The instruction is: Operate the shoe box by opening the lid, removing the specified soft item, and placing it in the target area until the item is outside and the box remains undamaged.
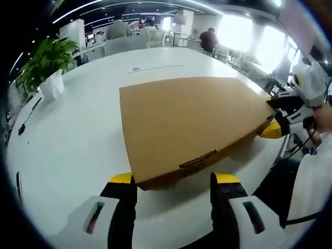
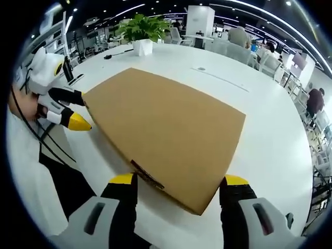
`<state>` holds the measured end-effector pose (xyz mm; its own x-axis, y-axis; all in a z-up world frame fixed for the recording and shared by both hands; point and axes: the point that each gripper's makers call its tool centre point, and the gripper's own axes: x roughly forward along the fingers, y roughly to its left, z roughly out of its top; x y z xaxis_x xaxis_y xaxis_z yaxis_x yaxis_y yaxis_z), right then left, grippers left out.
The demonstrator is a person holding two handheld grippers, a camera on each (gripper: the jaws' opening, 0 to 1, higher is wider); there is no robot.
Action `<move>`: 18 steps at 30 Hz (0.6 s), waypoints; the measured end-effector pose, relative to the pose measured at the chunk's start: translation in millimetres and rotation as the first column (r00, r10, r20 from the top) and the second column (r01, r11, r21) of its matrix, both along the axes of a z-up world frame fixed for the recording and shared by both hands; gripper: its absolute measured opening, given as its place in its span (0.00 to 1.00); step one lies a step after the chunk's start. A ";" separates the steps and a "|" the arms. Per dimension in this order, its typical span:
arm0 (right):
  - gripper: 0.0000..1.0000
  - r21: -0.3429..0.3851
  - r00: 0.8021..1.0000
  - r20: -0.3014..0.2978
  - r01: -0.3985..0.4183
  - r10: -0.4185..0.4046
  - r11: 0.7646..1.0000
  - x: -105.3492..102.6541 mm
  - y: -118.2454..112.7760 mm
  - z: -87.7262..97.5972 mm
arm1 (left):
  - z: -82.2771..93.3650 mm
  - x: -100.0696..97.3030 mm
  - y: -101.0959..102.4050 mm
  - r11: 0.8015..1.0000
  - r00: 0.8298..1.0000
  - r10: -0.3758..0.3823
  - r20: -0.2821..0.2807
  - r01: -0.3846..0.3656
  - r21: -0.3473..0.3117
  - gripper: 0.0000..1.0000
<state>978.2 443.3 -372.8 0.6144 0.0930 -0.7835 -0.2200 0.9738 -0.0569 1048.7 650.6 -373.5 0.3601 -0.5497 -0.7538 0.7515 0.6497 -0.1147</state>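
A closed brown cardboard shoe box (image 1: 192,124) lies flat on the white table (image 1: 78,140), its lid down and a tuck tab (image 1: 198,158) on the near side. My left gripper (image 1: 174,179) is open, its yellow-tipped jaws at the box's near edge, the left jaw by the corner. In the left gripper view, the right gripper (image 1: 275,116) sits at the box's right corner. In the right gripper view the box (image 2: 166,129) runs diagonally and my right gripper (image 2: 179,180) is open across its near corner. The left gripper (image 2: 72,109) is at the box's left corner.
A potted plant in a white pot (image 1: 51,83) (image 2: 142,45) stands at the table's far side, with a black cable (image 1: 23,124) near it. People sit on chairs (image 1: 124,39) beyond the table. The person's white and black clothing (image 2: 41,171) is close to the box.
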 end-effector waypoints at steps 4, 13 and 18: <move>0.64 0.005 0.999 0.019 -0.026 0.026 1.000 -2.4 0.0 -0.8 | -2.3 -9.8 -5.5 0.999 0.999 -0.032 0.008 0.032 -0.018 0.73; 0.62 0.057 1.000 0.015 -0.026 0.025 0.998 -0.9 -2.3 -0.1 | 1.9 -11.2 -16.5 0.991 0.998 0.061 -0.030 -0.064 -0.121 0.88; 0.62 0.047 0.999 0.021 -0.036 0.035 0.998 -1.0 -1.2 0.6 | 0.0 -14.5 -15.5 0.995 0.999 0.039 -0.016 -0.040 -0.089 0.87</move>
